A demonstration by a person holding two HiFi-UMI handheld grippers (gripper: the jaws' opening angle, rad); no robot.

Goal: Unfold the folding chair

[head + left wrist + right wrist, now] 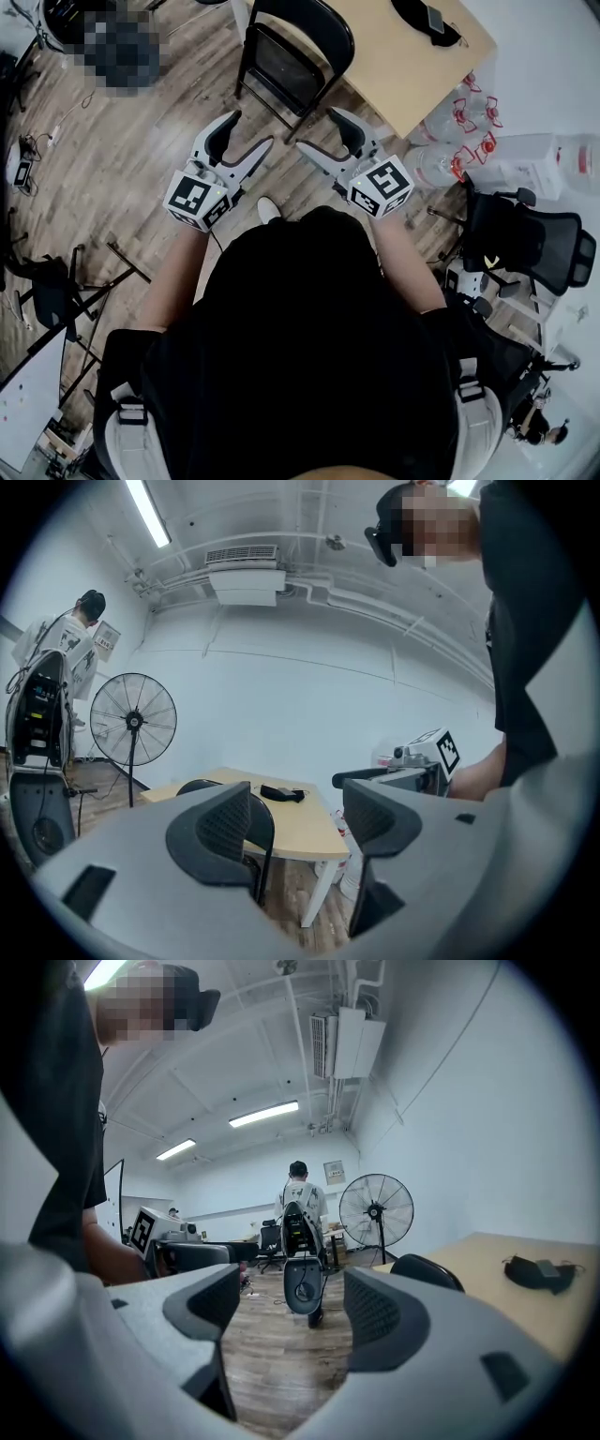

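Both tools are empty. The left tongs [251, 129] stand wide apart with nothing between the pads, and so do the right tongs [315, 129]. Each one's own view shows only open room in the gap.

The folding chair [295, 56] stands on the wooden floor [141, 159] straight ahead of you, just beyond both tips. Its far side is close against the corner of the pale surface [412, 66]. From above it looks folded, with the seat panel lying up inside the black frame, but the angle leaves that uncertain. You have not touched it yet, so the step in hand is the approach and first grip.

To do this well:
- Give each tool its own job. Take the top bar of the backrest with the left tongs to steady the frame. Use the right tongs on the front edge of the seat panel.
- Close on the metal tube, not on the padded face. The tube is thin and smooth, so seat it deep between the pads before you pull.
- Draw the chair a little away from the surface first. Otherwise the rear legs are likely to catch the surface's leg as they spread.
- Push the seat edge down and forward while you hold the back steady, and let the hinge set the arc.
- Mind the clear bottles [459, 122] on the floor to your right, and the cables to your left.
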